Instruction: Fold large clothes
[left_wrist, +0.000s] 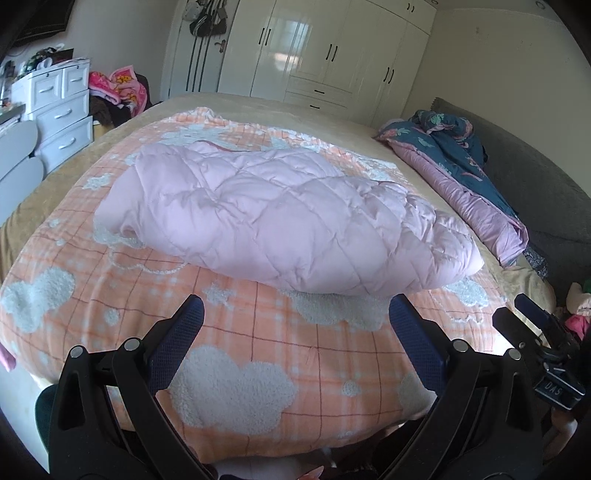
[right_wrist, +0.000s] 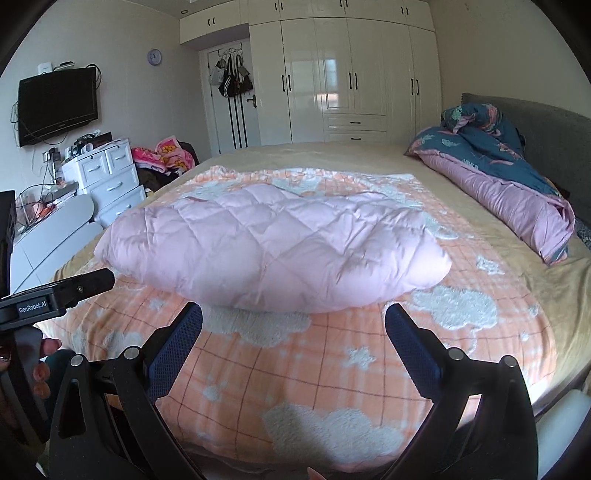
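Pink quilted coat (left_wrist: 273, 218) lying folded into a thick bundle on the blanket (left_wrist: 258, 350), near the middle of the bed (left_wrist: 62, 173). No sleeve or collar to tell clearly; only a dark pink edge at the far side of the coat. Blanket orange with check lines and white fluffy clouds, spread under the coat and reaching to the near edge of the bed.

Left gripper (left_wrist: 295, 314) hanging just before the near edge of the coat, jaws wide apart, nothing between them, not touching the coat. Right gripper (right_wrist: 293, 323) also just before the coat, jaws wide apart and empty. In the left view, right gripper seen at the right side of the coat, lower; in the right view, left gripper seen at the left side of the coat, with fingers (right_wrist: 40, 373) of a hand on its grip.

Beyond the coat, white wardrobe (right_wrist: 351, 74) at the far wall. Right of the coat, blue and purple quilt (right_wrist: 498, 184) rolled up along the grey headboard (right_wrist: 554, 136). Left of the coat, white drawers (right_wrist: 110, 177) beside the bed, and above them a TV (right_wrist: 57, 105) on the wall.
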